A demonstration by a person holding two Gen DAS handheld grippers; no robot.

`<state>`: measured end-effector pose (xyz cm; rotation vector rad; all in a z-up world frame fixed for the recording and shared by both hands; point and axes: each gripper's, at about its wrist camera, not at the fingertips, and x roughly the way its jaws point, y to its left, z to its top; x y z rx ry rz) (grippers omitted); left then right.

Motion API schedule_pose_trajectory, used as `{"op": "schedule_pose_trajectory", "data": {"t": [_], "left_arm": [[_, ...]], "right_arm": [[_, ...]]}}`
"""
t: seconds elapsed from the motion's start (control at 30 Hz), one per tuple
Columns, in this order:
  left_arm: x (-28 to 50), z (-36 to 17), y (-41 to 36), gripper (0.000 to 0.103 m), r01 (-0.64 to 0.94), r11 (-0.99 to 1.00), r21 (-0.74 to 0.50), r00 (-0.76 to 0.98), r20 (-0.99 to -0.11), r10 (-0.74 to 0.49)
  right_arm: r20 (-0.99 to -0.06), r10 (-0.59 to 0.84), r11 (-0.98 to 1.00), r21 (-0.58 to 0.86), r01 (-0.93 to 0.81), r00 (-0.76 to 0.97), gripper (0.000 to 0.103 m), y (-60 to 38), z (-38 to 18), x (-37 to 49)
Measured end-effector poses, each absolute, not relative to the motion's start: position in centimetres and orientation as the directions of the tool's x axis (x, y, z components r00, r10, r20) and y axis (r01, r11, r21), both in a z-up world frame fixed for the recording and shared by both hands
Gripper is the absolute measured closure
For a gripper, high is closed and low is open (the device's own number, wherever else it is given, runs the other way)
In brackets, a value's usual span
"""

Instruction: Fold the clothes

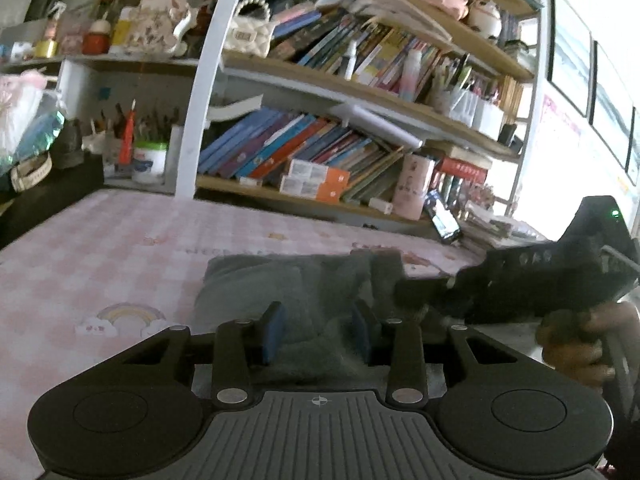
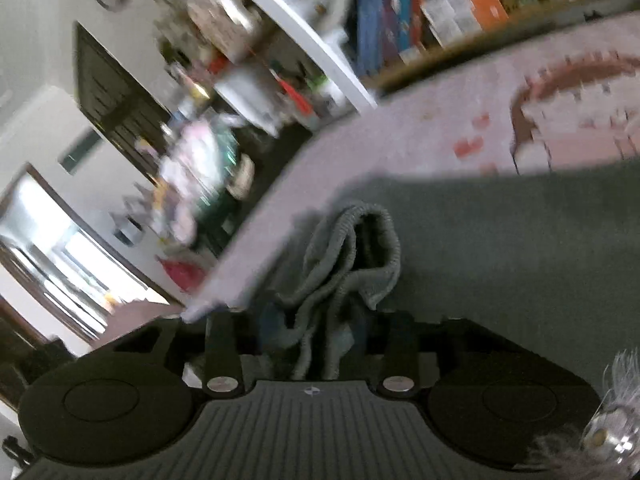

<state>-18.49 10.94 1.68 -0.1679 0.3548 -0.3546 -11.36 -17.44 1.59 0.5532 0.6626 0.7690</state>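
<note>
Grey sweater point(image 1: 280, 280) is bunched on the pink checked bed sheet point(image 1: 100, 248), dead ahead at 12 o'clock from my left gripper point(image 1: 318, 330). That one has cloth between its blue pads point(image 1: 274, 332), but the jaws look spread — can't tell if they're biting. My right gripper point(image 2: 312, 332) is clenched on the ribbed hem point(image 2: 352, 248). Looks like a fold mid-carry; next I'd need to lay that edge flat and square. Right view is badly smeared, and the right gripper's body point(image 1: 540, 276) at 3 o'clock blocks the far end of the garment.
</note>
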Motion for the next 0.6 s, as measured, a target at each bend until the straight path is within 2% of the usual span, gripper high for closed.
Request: {"op": "schedule_pose_trajectory", "data": {"t": [0.07,0.17,0.23,0.27,0.3,0.4,0.5,0.6], "left_arm": [[-18.5,1.6,10.9,0.066,0.328,0.918,-0.224,0.873,-0.299,-0.385],[-18.0,1.1,10.5,0.066,0.336,0.916,-0.219,0.864,-0.315,-0.393],[-17.8,0.5,10.2,0.066,0.326,0.925,-0.197,0.865,-0.333,-0.376],[-17.8,0.5,10.2,0.065,0.328,0.925,-0.191,0.865,-0.332,-0.376],[-17.8,0.6,10.3,0.065,0.329,0.923,-0.198,0.866,-0.327,-0.379],[-18.0,0.8,10.7,0.065,0.330,0.918,-0.219,0.869,-0.310,-0.386],[-18.1,0.8,10.7,0.065,0.333,0.915,-0.226,0.869,-0.303,-0.391],[-18.2,0.8,10.7,0.065,0.338,0.914,-0.226,0.870,-0.295,-0.395]], "right_arm": [[-0.325,0.737,0.629,0.651,-0.425,0.592,0.087,-18.7,1.8,-11.4],[-0.453,0.638,0.724,0.628,-0.285,0.622,0.085,-19.9,0.3,-9.9],[-0.501,0.647,0.708,0.675,-0.209,0.575,0.084,-20.8,-1.4,-9.0],[-0.486,0.654,0.690,0.697,-0.196,0.579,0.079,-21.3,-1.7,-9.2],[-0.471,0.649,0.690,0.696,-0.201,0.597,0.067,-21.5,-1.5,-9.5],[-0.426,0.618,0.720,0.644,-0.258,0.661,0.059,-21.4,0.4,-10.6],[-0.378,0.656,0.709,0.606,-0.362,0.653,0.047,-20.0,2.0,-11.5],[-0.405,0.691,0.698,0.590,-0.407,0.598,0.048,-18.1,1.9,-11.6]]}}
